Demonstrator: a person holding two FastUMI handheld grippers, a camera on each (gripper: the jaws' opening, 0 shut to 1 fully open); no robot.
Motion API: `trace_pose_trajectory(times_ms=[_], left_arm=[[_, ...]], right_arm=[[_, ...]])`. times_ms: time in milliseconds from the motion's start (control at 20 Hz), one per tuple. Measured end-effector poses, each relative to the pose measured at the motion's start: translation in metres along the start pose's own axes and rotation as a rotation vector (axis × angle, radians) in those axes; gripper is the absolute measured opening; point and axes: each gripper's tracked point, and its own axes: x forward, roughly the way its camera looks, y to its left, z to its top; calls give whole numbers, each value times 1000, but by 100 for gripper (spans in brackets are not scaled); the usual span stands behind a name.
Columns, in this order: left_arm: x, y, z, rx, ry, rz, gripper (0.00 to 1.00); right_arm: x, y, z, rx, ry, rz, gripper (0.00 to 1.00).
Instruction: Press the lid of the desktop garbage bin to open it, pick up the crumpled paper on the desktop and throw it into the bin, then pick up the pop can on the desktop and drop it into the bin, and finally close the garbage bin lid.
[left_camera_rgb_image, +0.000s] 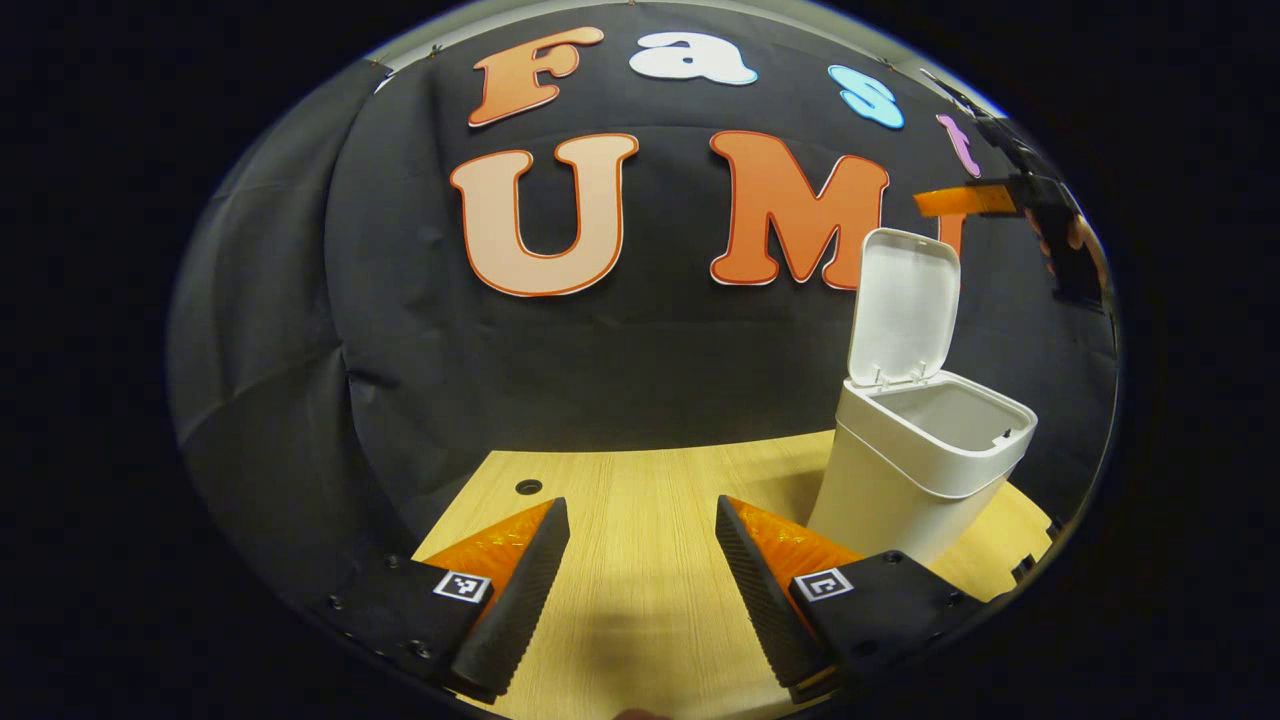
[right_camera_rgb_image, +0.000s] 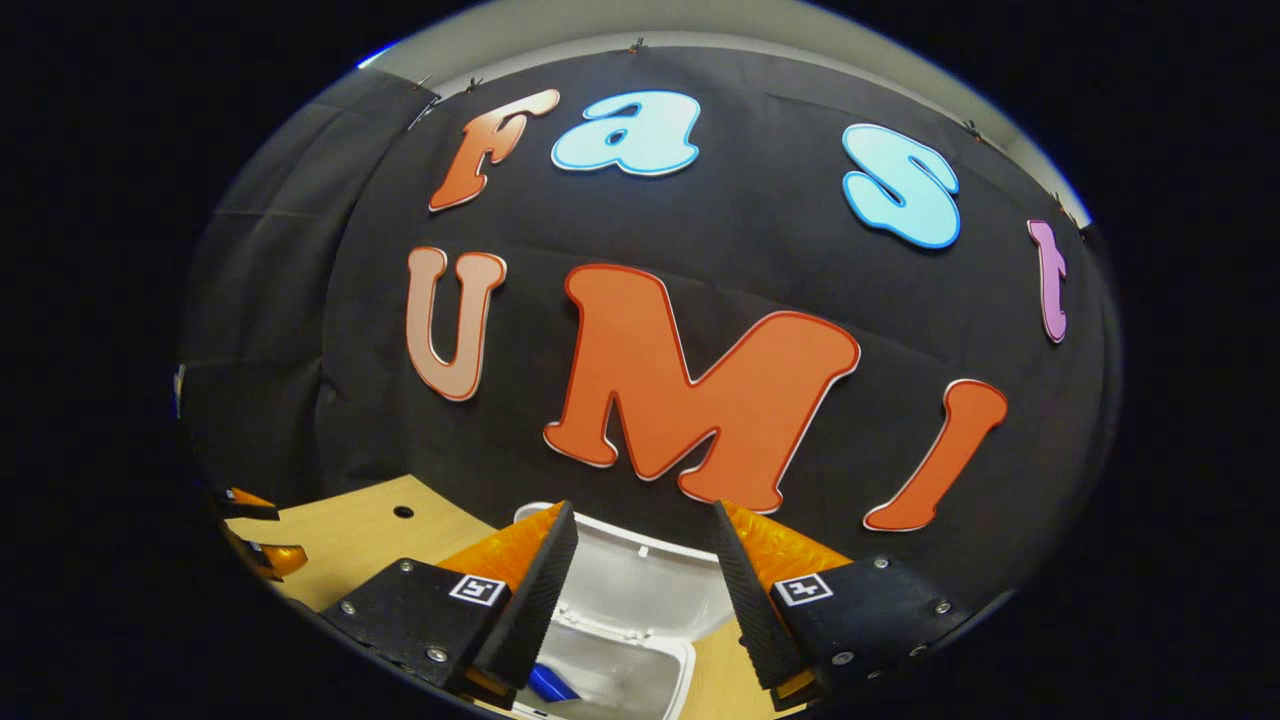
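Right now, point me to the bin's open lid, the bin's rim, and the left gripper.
open lid (left_camera_rgb_image: 903, 305), left gripper view, inner face of the raised flap.
bin's rim (left_camera_rgb_image: 975, 472), left gripper view, near edge of opening.
left gripper (left_camera_rgb_image: 640, 520), left gripper view, gap between fingertips.

My bin (left_camera_rgb_image: 905, 480) looked like smooth, faintly glossy plastic, its raised lid (left_camera_rgb_image: 903, 305) the same. The tabletop (left_camera_rgb_image: 640, 570) showed matt, pale wood grain. My finger pads (left_camera_rgb_image: 745, 575) were ridged and matt.
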Motion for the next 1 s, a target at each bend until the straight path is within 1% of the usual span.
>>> trace_pose_trajectory(times_ms=[100,150,300,400,500,550,600,650,700,800,850,1000], left_arm=[[1,3,1,2,-3,4,93],[0,5,1,3,-7,7,94],[3,11,5,8,-19,19,94],[3,14,5,12,-18,29,94],[4,15,5,11,-15,35,94],[3,15,4,10,-13,38,94],[2,15,5,11,-12,40,94],[2,16,5,11,-12,44,94],[1,16,6,12,-13,47,94],[0,10,8,16,-14,46,94],[0,5,10,20,-18,42,94],[1,-10,14,31,-24,23,94]], right_arm=[[10,-2,6,-16,-7,-12,83],[18,-3,5,-21,-4,-23,83],[36,-6,-1,-15,25,-39,82],[44,-8,-11,-2,61,-48,82],[46,-8,-30,-1,126,-47,83],[44,-8,-26,19,111,-44,83],[42,-8,-27,32,121,-40,83],[37,-4,-31,45,128,-31,80],[30,-1,-33,59,132,-21,79],[14,7,-40,78,149,17,78],[5,11,-47,78,167,38,78],[-19,20,-72,72,224,67,78]])
